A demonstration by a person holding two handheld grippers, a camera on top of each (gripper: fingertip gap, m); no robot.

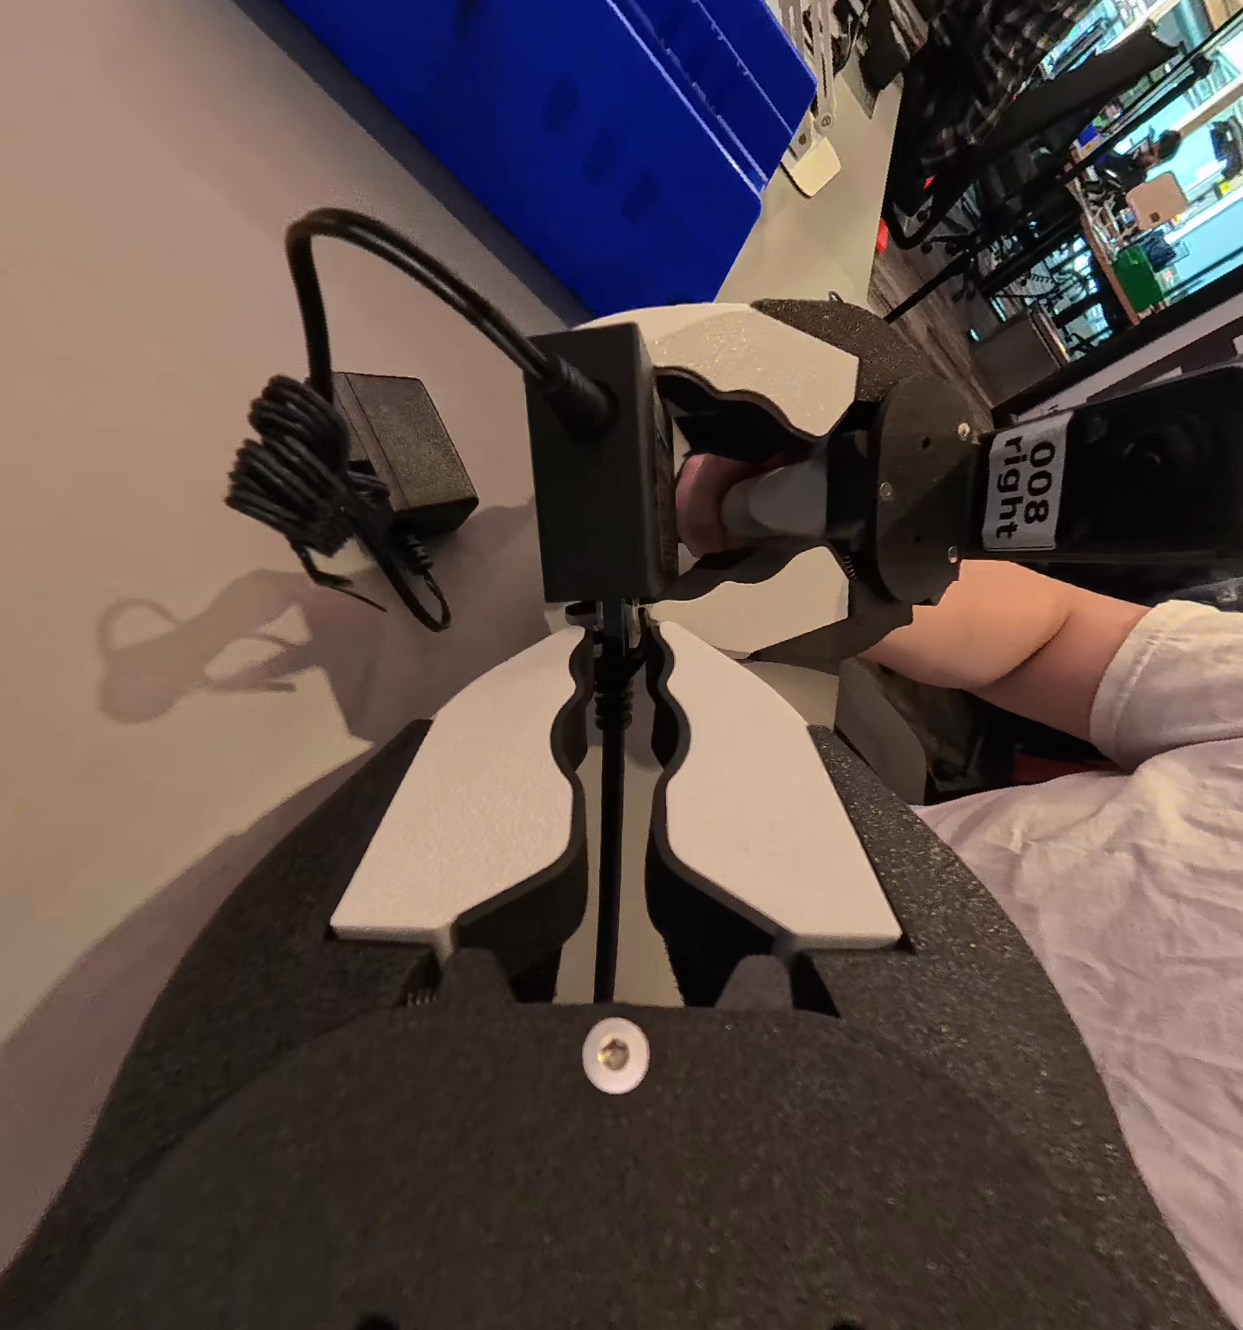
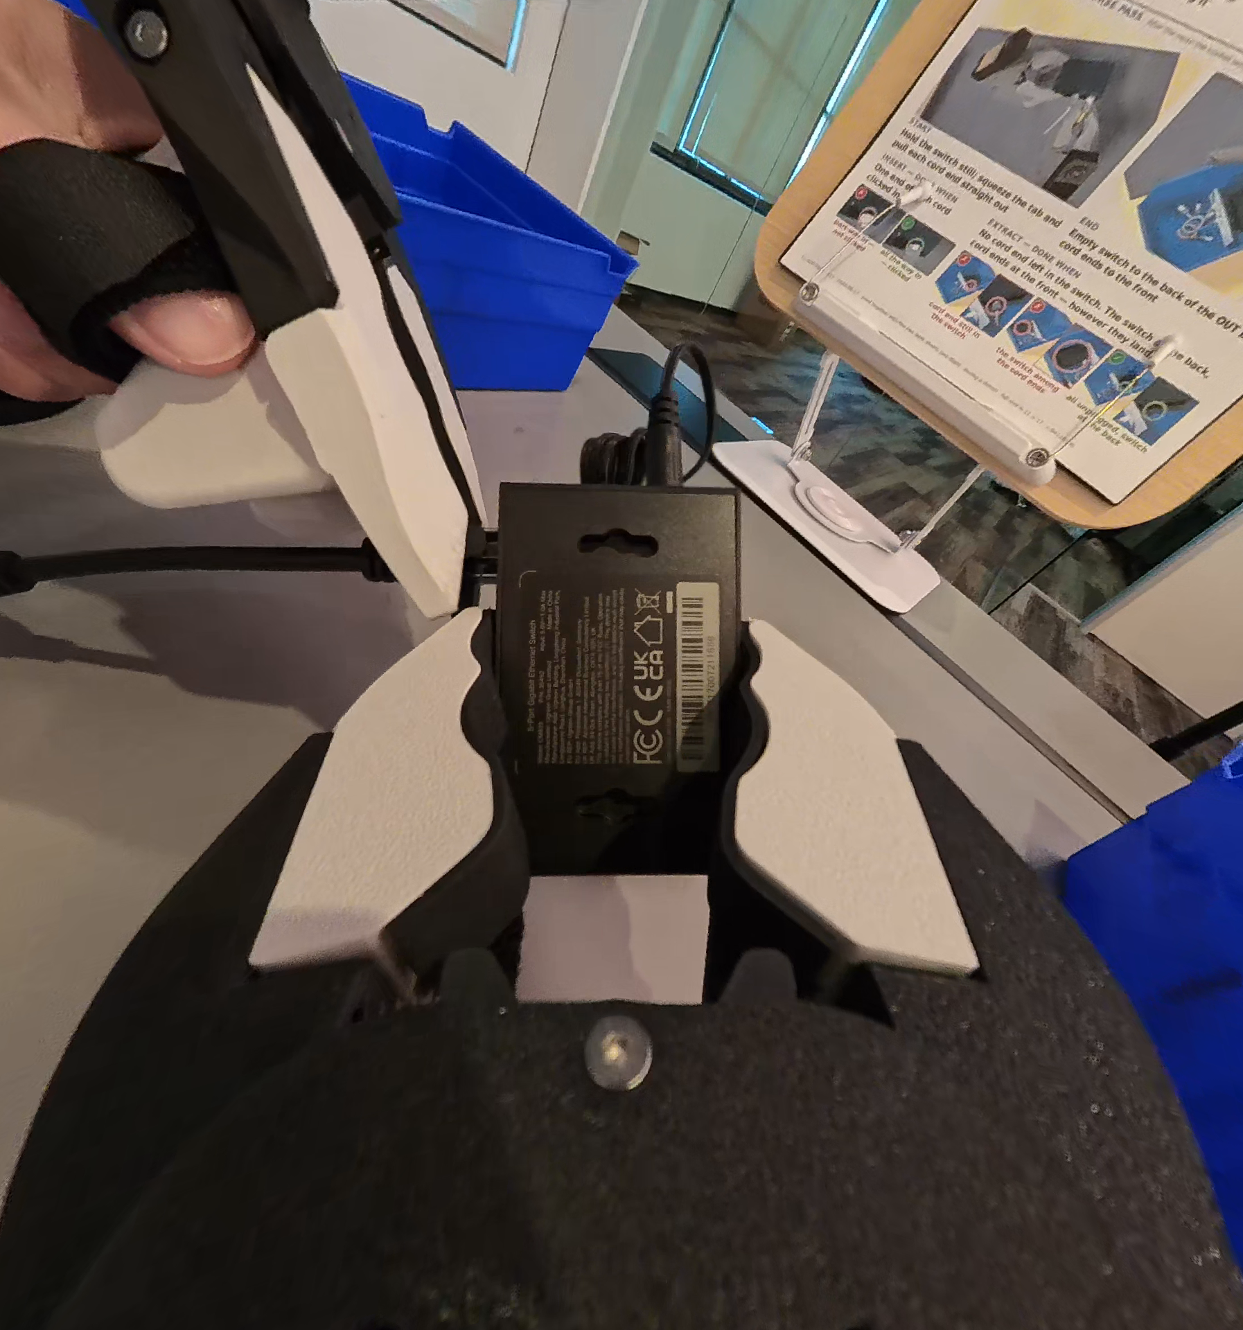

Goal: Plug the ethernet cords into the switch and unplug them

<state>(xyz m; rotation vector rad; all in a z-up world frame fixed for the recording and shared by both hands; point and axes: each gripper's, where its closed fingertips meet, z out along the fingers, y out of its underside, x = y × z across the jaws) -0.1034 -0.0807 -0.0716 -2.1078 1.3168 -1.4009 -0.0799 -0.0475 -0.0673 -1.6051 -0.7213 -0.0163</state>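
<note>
The black switch point(image 2: 575, 547) is held off the table between my right gripper's point(image 2: 617, 630) pads, its labelled underside facing the right wrist camera. In the left wrist view the switch point(image 1: 590, 489) shows end-on, with the right gripper point(image 1: 665, 482) clamped on it from the right. My left gripper point(image 1: 613, 640) is shut on the plug point(image 1: 613, 651) of a black ethernet cord point(image 1: 608, 828), which runs back between the fingers. The plug's front end sits at a port on the switch's edge. In the right wrist view the left gripper point(image 2: 464, 568) comes in from the upper left onto that plug point(image 2: 485, 568).
A black power cable point(image 1: 388, 266) runs from the switch to an adapter point(image 1: 403, 446) with a coiled lead on the grey table point(image 1: 100, 360). Blue bins stand behind point(image 2: 496, 266) and at the right point(image 2: 1180, 935). An instruction board on a stand point(image 2: 1036, 252) is at the far right.
</note>
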